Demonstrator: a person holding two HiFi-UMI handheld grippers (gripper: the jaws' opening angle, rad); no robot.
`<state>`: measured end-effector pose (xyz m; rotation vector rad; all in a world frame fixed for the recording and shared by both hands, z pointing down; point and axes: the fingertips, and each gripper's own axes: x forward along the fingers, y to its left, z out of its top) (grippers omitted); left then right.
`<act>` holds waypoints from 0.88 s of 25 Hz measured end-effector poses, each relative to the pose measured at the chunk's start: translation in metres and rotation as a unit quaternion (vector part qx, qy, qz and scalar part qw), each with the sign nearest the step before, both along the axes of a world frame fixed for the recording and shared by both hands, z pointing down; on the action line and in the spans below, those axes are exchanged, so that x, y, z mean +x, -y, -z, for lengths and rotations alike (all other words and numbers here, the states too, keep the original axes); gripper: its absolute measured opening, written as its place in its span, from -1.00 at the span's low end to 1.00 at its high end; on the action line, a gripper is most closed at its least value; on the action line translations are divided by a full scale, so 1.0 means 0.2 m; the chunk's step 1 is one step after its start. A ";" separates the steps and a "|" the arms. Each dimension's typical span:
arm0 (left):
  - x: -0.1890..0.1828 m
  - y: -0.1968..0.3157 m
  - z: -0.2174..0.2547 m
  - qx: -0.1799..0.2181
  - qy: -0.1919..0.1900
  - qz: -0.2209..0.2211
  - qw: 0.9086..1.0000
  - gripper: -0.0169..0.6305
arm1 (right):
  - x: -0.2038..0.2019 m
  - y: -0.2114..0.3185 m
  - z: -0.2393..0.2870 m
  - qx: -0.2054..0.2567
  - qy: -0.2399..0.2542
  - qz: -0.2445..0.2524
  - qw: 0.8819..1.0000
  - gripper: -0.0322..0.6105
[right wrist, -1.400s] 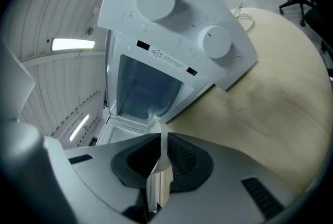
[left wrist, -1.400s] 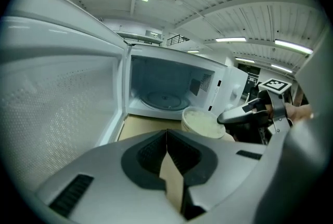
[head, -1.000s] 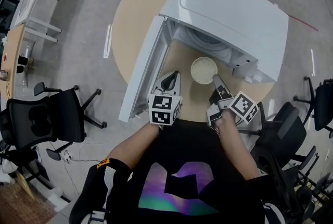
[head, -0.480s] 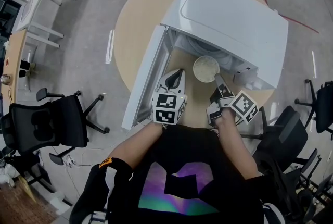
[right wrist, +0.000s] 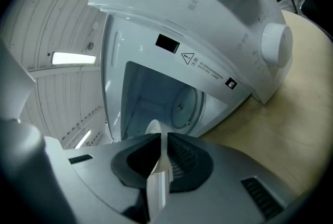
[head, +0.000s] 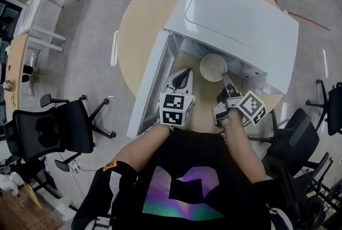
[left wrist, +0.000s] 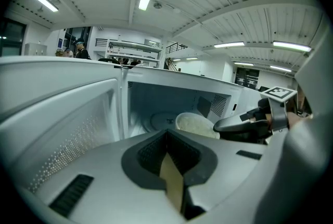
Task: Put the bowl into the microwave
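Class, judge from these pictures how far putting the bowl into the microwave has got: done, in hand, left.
Done: the microwave door stands open. In hand: the right gripper is shut on the bowl at its rim, holding it at the cavity mouth. Left: set it on the turntable, let go.

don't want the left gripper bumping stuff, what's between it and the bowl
Nothing stands there: in the head view only bare tabletop separates the left gripper from the bowl.
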<state>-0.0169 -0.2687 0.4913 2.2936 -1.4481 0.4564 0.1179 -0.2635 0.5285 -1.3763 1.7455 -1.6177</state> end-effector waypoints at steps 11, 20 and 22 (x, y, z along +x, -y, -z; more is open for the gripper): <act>0.03 0.08 -0.01 -0.003 0.009 -0.006 1.000 -0.81 | 0.01 0.08 -0.01 0.001 0.011 -0.026 1.000 -0.74; 0.05 0.14 -0.02 -0.006 0.021 -0.018 1.000 -0.81 | 0.02 0.17 -0.04 0.001 0.021 -0.055 0.998 -0.74; 0.05 0.16 -0.02 -0.005 0.026 -0.020 0.999 -0.81 | 0.02 0.19 -0.05 0.000 0.023 -0.062 0.998 -0.74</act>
